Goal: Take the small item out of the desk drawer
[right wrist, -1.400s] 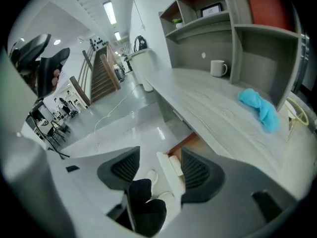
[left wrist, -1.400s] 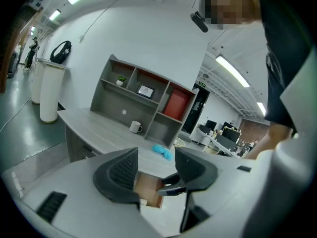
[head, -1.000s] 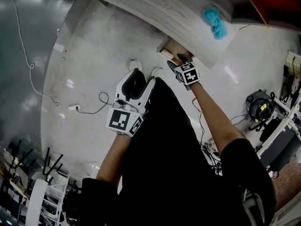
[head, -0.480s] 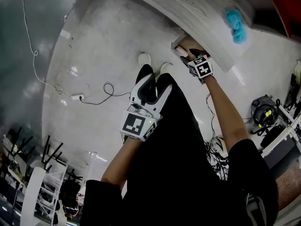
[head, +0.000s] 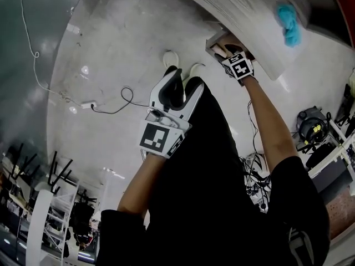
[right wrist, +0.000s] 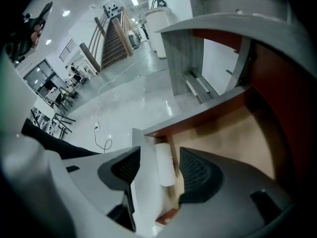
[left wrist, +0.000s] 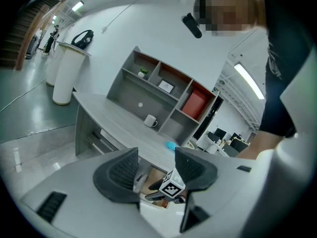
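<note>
The desk drawer (right wrist: 233,138) stands pulled out, its wooden floor bare. A small white cylinder (right wrist: 165,163) lies inside it, along the grey drawer front (right wrist: 147,182). My right gripper (right wrist: 161,175) is open just above the cylinder, one jaw on each side, not touching it. In the head view the right gripper (head: 232,53) reaches into the drawer (head: 217,40) under the desk top (head: 244,13). My left gripper (head: 180,87) hangs open and empty in front of my body, away from the desk. The left gripper (left wrist: 156,175) looks toward the desk and the right gripper's marker cube (left wrist: 172,188).
A blue cloth (head: 288,25) and a white mug (left wrist: 150,121) sit on the desk, with a grey shelf unit (left wrist: 163,90) behind. A second drawer bank (right wrist: 198,88) stands under the desk. A cable with a plug (head: 105,105) lies on the shiny floor.
My right gripper has pushed farther into the drawer. My left gripper has drifted a little to the right and nearer the desk.
</note>
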{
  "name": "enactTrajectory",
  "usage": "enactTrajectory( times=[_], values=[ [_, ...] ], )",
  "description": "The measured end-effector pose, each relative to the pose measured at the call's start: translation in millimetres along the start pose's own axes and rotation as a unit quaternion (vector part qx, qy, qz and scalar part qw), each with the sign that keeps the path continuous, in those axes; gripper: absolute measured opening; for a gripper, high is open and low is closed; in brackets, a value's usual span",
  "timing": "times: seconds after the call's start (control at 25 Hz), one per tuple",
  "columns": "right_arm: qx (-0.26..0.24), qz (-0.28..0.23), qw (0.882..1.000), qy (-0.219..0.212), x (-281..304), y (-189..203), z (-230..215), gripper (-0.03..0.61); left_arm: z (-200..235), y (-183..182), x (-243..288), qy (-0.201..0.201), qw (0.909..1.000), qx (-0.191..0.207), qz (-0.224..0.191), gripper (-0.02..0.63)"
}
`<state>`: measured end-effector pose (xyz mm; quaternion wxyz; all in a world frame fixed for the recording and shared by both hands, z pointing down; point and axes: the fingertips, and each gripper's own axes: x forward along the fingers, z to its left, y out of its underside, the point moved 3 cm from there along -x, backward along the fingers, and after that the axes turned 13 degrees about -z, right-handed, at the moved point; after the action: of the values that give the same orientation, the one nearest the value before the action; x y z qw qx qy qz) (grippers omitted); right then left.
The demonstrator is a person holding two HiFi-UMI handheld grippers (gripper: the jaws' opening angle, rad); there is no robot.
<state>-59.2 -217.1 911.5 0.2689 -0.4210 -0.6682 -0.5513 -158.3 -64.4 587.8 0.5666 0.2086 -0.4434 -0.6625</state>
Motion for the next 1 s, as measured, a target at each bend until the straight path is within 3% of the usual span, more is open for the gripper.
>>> enactTrajectory(
  times=[0.32,0.52,0.72,1.0],
  values=[
    [-0.004,0.035,0.999,-0.008,21.0,19.5,-4.2,0.208,18.4,17.5,-14.9,-0.015,0.9997,-0.009,0.019,0.210],
    [-0.012,0.055,0.998,-0.011,30.0,29.8,-6.0,0.163,11.7,13.9,-12.0,-0.007,0.9995,0.026,0.017,0.210],
    [-0.012,0.071,0.997,-0.012,36.1,40.4,-9.7,0.107,13.3,19.5,-6.4,-0.009,0.9997,0.007,0.022,0.210],
    [-0.003,0.083,0.996,-0.030,44.2,41.4,-11.3,0.107,20.8,27.2,-7.3,-0.011,0.9996,0.001,0.027,0.210]
  ],
)
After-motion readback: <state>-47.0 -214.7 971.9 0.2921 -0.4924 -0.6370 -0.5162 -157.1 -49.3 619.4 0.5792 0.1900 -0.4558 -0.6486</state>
